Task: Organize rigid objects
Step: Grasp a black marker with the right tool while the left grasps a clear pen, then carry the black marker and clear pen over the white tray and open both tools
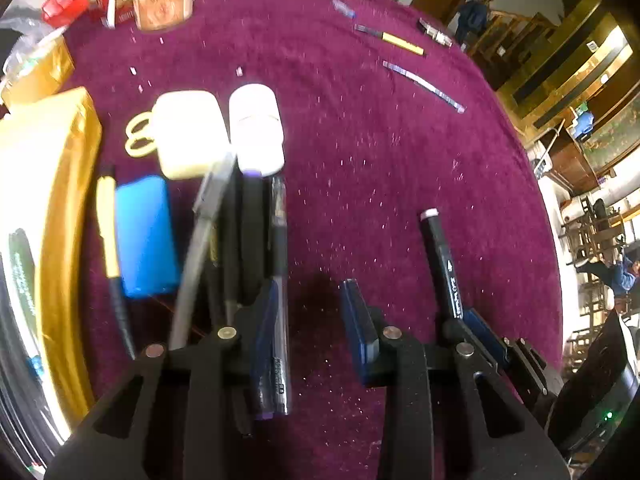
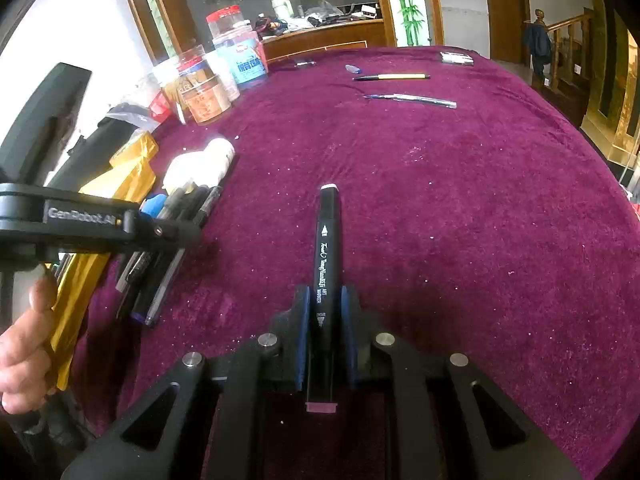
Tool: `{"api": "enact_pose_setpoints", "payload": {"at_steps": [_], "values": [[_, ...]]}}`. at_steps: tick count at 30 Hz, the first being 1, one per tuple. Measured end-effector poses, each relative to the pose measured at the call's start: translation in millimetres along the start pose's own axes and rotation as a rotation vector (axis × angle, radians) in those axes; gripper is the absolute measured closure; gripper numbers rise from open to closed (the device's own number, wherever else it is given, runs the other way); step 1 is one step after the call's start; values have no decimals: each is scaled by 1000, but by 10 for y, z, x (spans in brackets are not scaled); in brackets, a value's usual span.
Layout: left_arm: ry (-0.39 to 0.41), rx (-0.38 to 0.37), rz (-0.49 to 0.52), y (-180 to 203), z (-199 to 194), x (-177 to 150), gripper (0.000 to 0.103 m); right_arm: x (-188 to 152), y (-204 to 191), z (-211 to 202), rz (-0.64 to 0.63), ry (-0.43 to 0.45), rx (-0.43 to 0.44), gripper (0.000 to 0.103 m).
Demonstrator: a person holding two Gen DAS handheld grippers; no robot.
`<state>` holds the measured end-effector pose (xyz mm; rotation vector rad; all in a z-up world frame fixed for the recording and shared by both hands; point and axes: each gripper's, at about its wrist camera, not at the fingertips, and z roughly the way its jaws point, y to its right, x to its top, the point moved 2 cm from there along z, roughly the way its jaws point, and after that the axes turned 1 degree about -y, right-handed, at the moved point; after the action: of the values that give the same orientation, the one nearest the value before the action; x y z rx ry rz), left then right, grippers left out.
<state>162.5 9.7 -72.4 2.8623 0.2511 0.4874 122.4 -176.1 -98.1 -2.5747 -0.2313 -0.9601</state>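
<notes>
Both tools are black, with blue finger pads (image 2: 303, 336), silver screws and white "GenRobot.AI" lettering.

The left gripper (image 1: 316, 320) hangs open over the maroon tablecloth (image 1: 360, 152). A row of pens (image 1: 248, 240) lies at its left finger. The right gripper (image 1: 472, 320) grips a black marker (image 1: 440, 260) beside it.

- A lived-in home, seemingly its main hall: a wooden staircase (image 2: 568, 40) at upper right.
- A panelled wooden door (image 2: 506, 16) beside it.
- Snack jars (image 2: 208, 96) crowd the magenta-clothed surface (image 2: 440, 200), upper left.
</notes>
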Motion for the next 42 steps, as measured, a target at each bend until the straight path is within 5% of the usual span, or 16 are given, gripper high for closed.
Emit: {"api": "enact_pose_setpoints", "payload": {"at_steps": [4, 9, 12, 19, 23, 34, 38, 42], "values": [[-29, -12, -32, -61, 67, 20, 76, -2, -11, 1, -5, -1, -4, 89], [-23, 49, 3, -2, 53, -108, 97, 4, -22, 7, -7, -1, -5, 89], [-32, 35, 32, 68, 26, -241, 97, 4, -27, 9, -8, -1, -6, 89], [50, 172, 170, 291, 46, -332, 96, -3, -42, 33, -22, -13, -6, 89], [35, -3, 92, 140, -50, -443, 97, -8, -49, 34, -28, -14, -9, 89], [136, -203, 10, -214, -878, -847, 97, -18, -71, -113, 1, 76, -25, 90], [241, -233, -72, -613, -1366, -964, 97, -5, -307, -205, 52, 98, 135, 90], [382, -132, -207, -1158, -1764, -1061, 97, 29, -874, -289, -27, 101, 295, 90]]}}
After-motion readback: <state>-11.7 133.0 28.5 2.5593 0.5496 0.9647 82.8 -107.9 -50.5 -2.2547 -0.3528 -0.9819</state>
